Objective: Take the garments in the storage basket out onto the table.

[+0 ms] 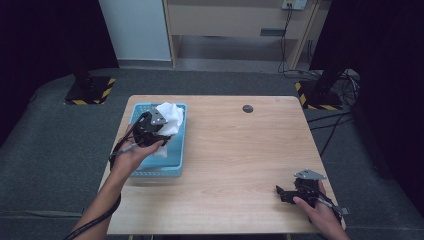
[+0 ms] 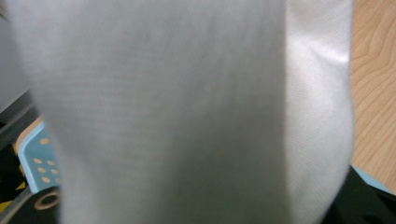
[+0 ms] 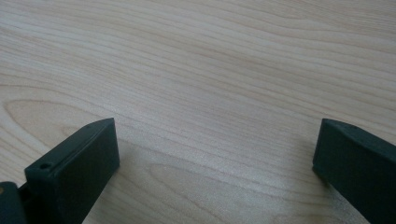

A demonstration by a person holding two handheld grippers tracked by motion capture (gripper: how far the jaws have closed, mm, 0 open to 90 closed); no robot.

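White cloth (image 1: 169, 119) bunches in the clamped jaws of my left gripper (image 1: 150, 131), lifted just above the blue basket (image 1: 172, 166) at the table's (image 1: 235, 150) left side; in the left gripper view the fabric (image 2: 187, 107) hangs close before the lens, with the basket's perforated wall (image 2: 39, 161) beneath. Far to the right of the basket, near the table's front edge, my right gripper (image 1: 295, 192) rests with its jaws spread wide over bare wood and nothing between them. By my reading, the pick-up is done and the cloth clears the basket; carrying it off and setting it down remain.
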